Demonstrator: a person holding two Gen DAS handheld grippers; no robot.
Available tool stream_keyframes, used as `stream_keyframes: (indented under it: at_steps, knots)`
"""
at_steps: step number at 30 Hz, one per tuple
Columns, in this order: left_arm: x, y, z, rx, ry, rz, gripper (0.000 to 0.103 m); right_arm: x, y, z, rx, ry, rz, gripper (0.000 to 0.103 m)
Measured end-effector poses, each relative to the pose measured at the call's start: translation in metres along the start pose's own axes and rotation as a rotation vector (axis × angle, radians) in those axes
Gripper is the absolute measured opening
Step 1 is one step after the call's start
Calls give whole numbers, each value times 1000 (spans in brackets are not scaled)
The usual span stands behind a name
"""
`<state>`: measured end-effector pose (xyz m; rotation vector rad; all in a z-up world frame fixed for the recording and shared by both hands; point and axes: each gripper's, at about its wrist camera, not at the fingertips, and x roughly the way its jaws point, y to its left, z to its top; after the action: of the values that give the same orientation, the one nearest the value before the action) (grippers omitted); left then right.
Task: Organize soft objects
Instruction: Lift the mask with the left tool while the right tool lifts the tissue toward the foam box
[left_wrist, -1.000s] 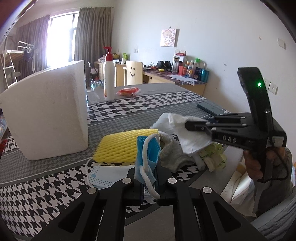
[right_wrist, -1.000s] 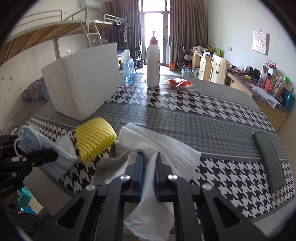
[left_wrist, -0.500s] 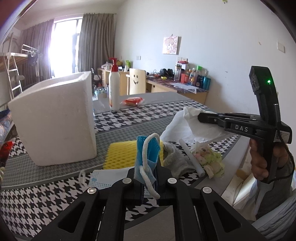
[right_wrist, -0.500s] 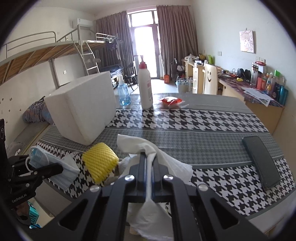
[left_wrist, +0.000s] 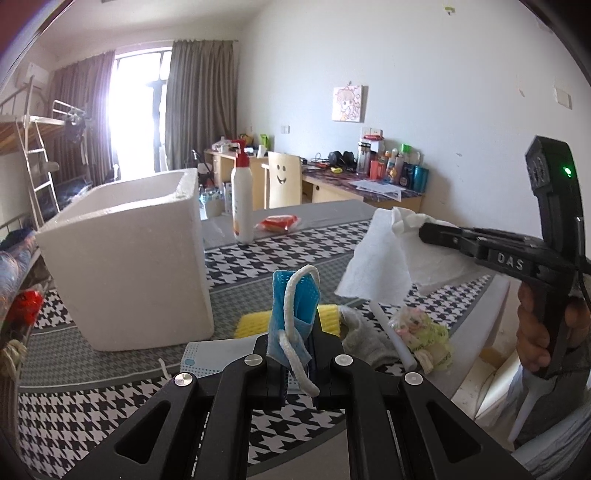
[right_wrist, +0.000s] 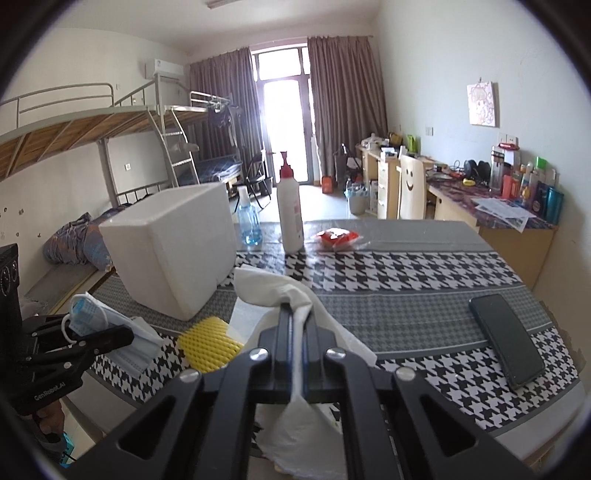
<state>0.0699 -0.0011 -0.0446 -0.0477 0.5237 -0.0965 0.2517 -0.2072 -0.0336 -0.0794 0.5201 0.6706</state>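
My left gripper is shut on a folded blue face mask whose white ear loop hangs over the fingers. It is held above the table's near edge. My right gripper is shut on a white tissue, which hangs lifted off the table. From the left wrist view the right gripper and its tissue hover over a pile: a yellow foam net, a grey sock and a crumpled wrapper. An open white foam box stands to the left.
Another face mask lies flat by the near edge. A white pump bottle, a blue bottle and a red packet stand at the far side. On the right of the houndstooth cloth lies a black phone.
Both grippers have risen. The right one has lifted the white tissue off the pile, uncovering the wrapper and sock. The left one still holds the blue mask.
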Motion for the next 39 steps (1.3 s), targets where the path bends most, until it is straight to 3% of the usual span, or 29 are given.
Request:
stream_keyframes:
  at_steps: [39]
  knots:
    - [4,7,72,31,-93,58,9,-6,20,39,9,-101,-6,6]
